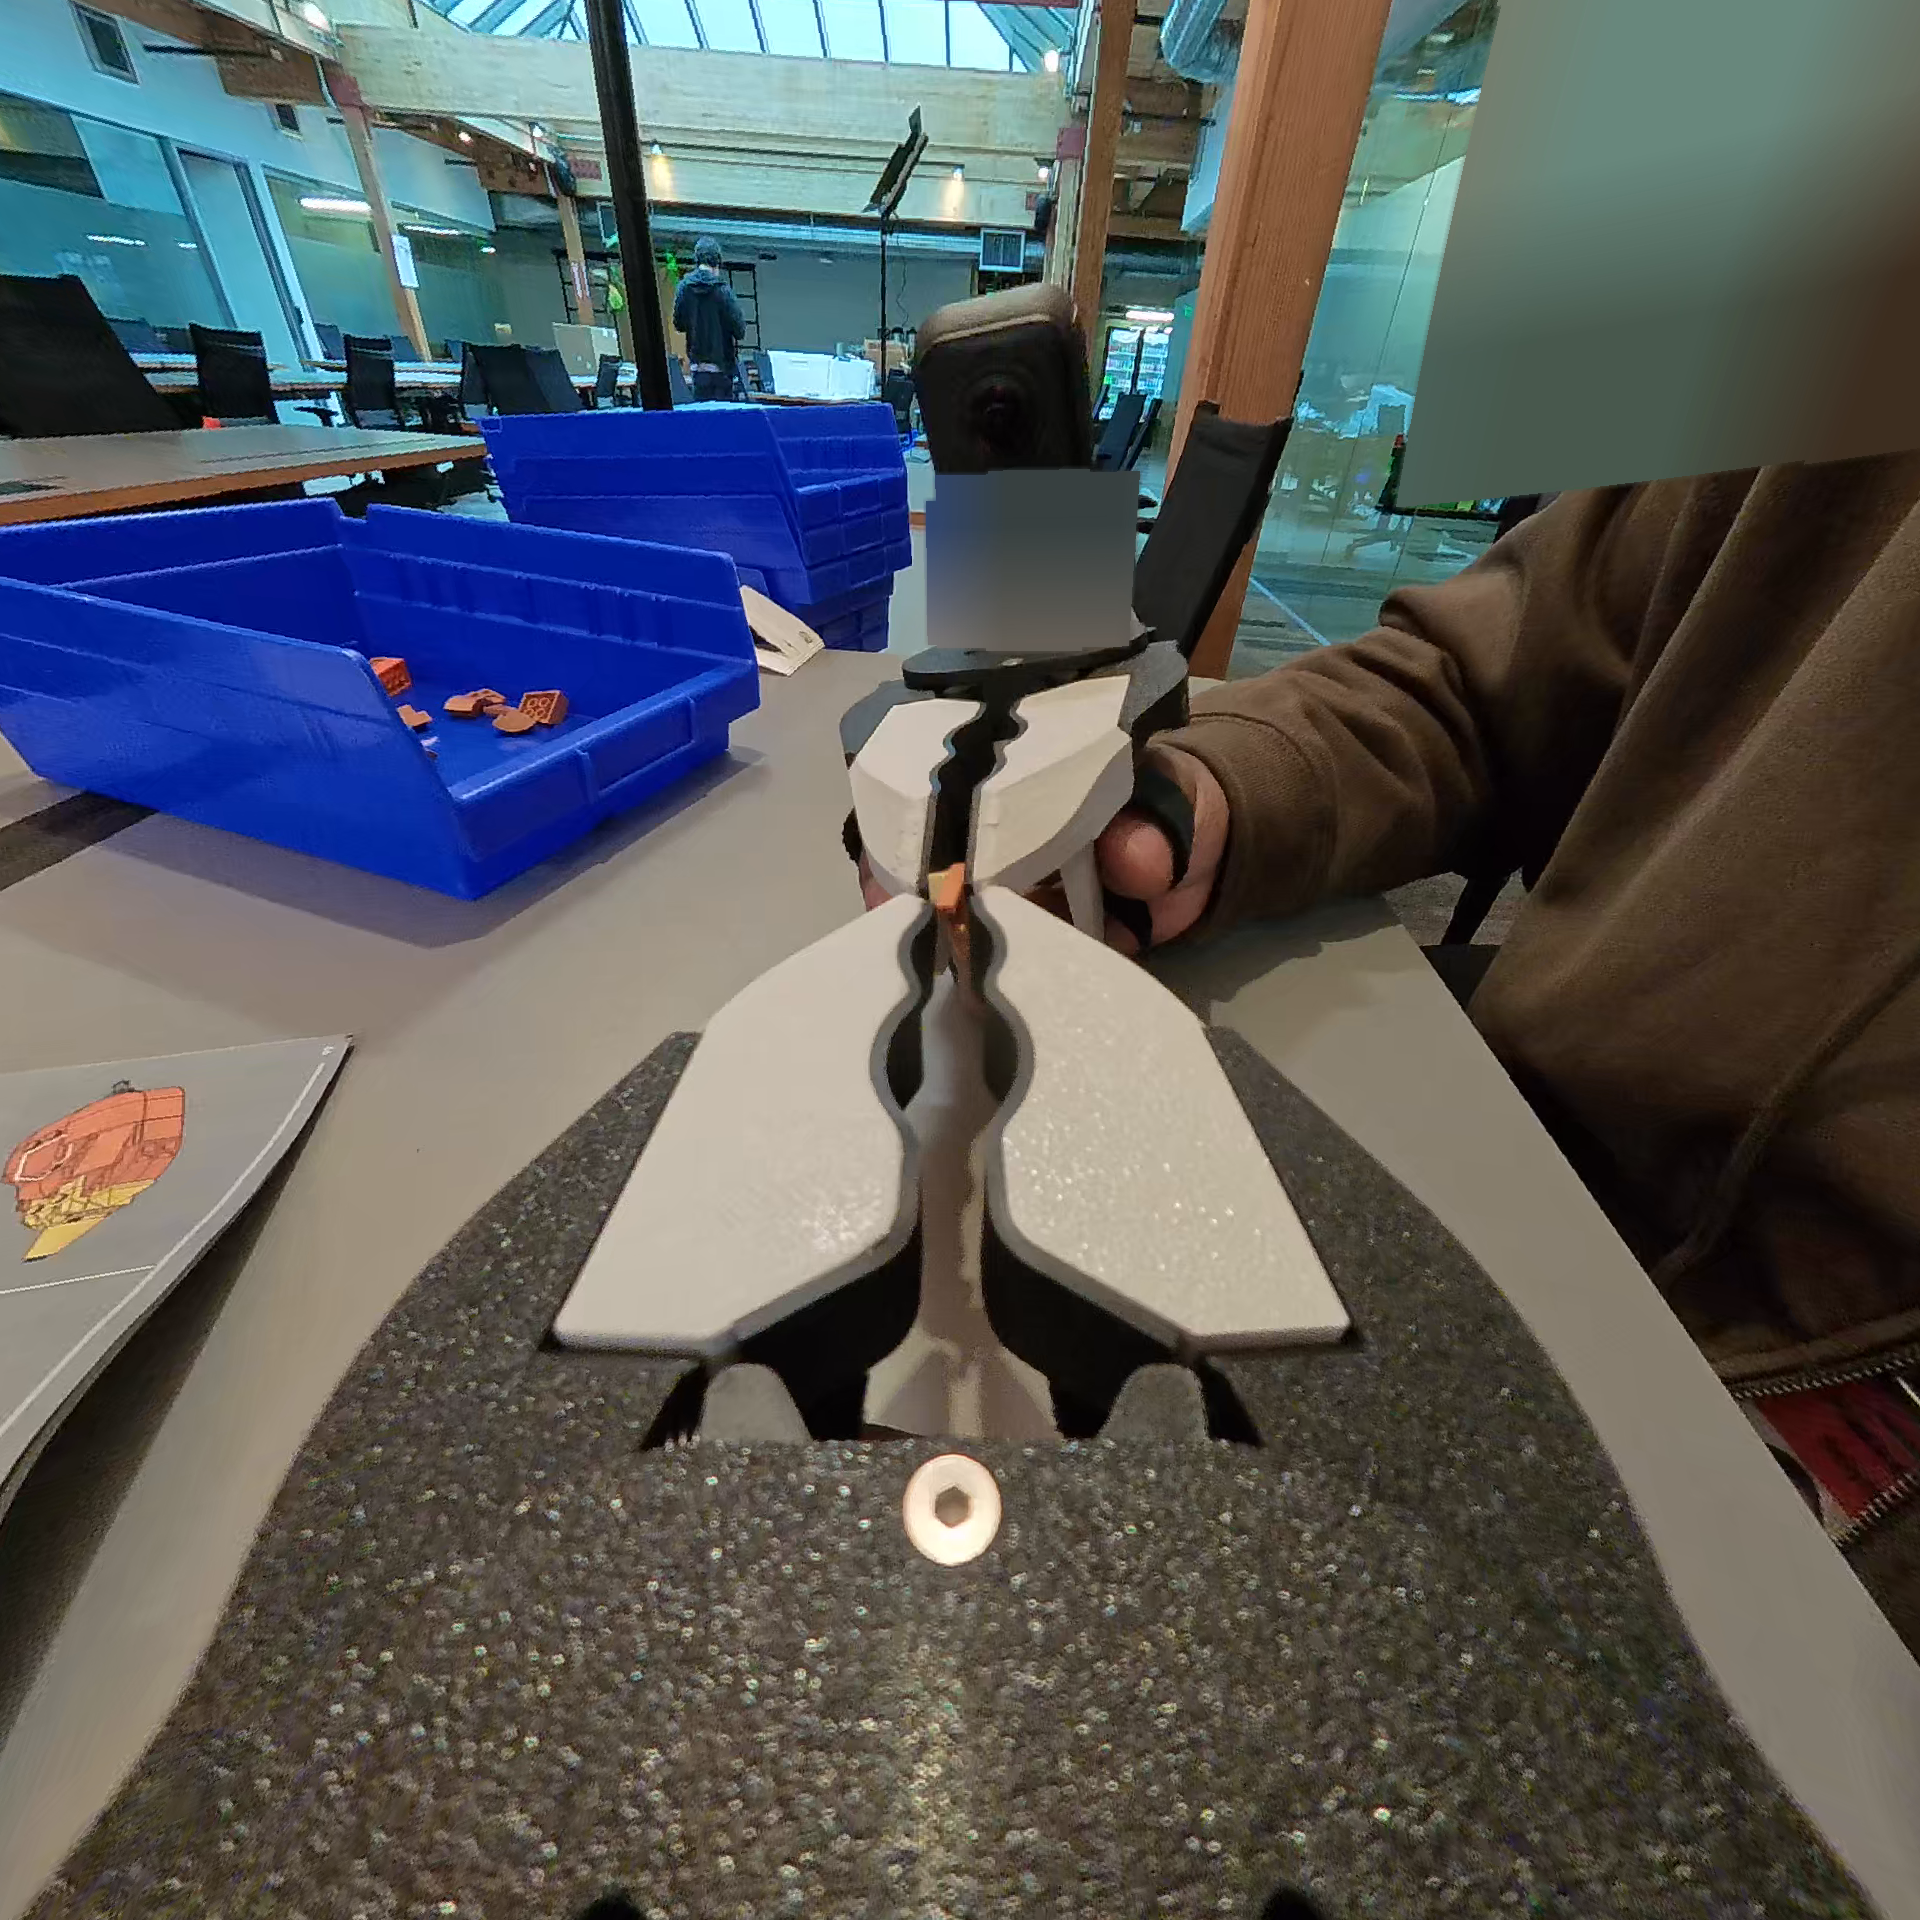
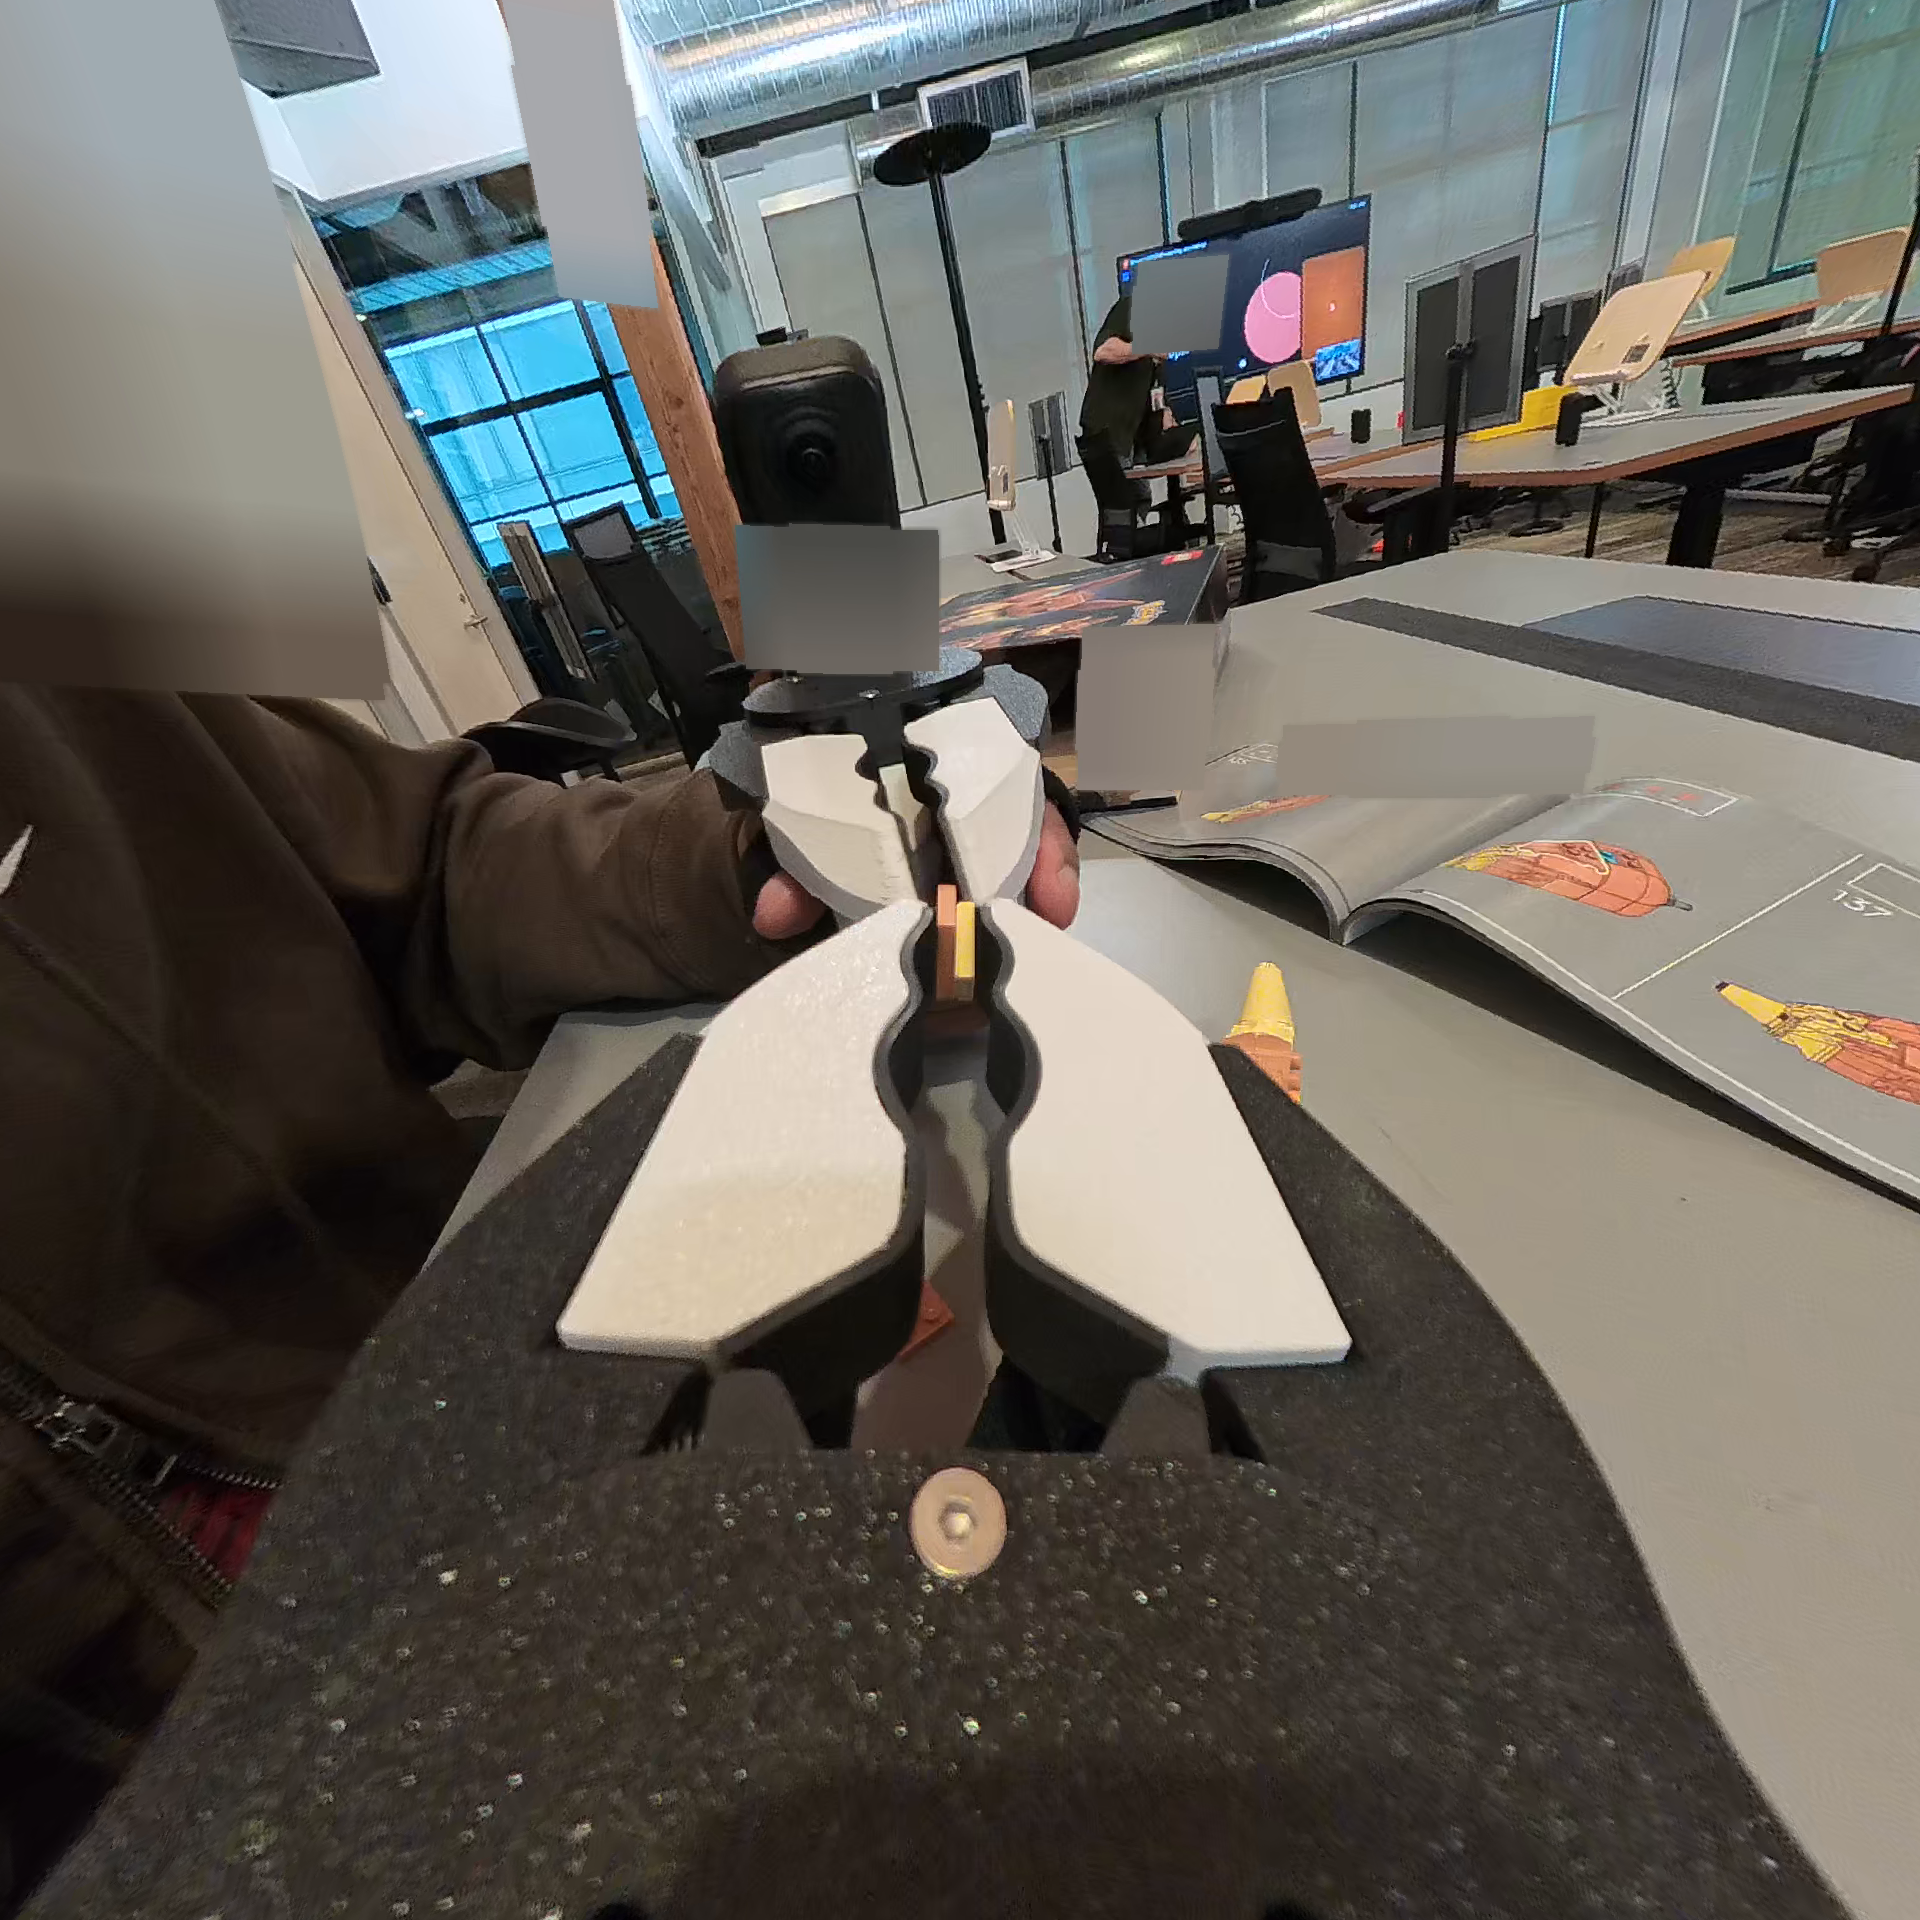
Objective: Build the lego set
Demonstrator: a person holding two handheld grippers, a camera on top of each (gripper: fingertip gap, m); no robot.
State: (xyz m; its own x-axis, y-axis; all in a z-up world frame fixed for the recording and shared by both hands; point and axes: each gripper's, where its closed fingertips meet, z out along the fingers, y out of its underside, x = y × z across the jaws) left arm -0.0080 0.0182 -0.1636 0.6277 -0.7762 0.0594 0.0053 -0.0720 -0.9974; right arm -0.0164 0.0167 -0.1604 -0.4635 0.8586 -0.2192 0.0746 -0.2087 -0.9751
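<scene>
Tip to tip above the table edge [image 1: 1351, 997], we pinch a small orange plate [image 2: 948, 961] in our nearly closed left gripper [image 1: 951, 925] and a yellow tile [image 2: 966, 940] in our nearly closed right gripper [image 2: 956, 935], both pieces seemingly light, stiff, slick, best gripped across their flat faces.

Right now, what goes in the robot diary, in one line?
step: joining pieces | left gripper: shut on brown piece | right gripper: shut on yellow piece | tips meeting above table
</scene>
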